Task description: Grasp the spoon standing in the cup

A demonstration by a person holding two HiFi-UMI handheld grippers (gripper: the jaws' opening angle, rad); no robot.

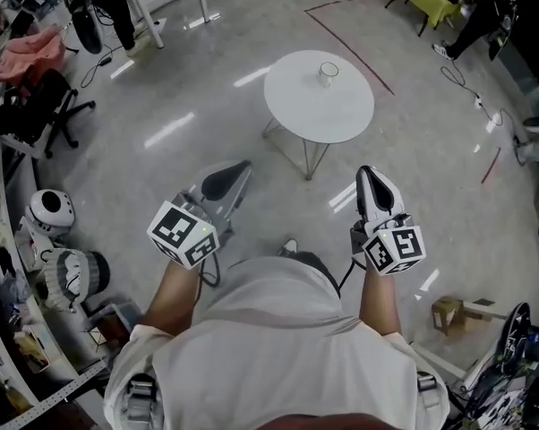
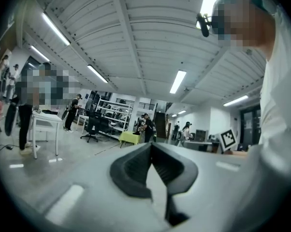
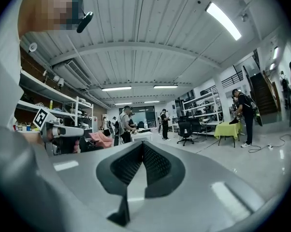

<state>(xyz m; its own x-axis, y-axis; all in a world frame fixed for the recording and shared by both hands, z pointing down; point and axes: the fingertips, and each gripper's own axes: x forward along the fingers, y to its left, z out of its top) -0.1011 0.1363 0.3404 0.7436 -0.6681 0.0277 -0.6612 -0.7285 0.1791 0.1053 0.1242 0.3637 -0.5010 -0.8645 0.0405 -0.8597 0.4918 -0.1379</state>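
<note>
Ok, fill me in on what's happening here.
A person stands back from a round white table with a gripper in each hand. The left gripper and right gripper are both shut and empty, held out in front of the body. The cup sits untouched on the table; the spoon is too small to make out.
</note>
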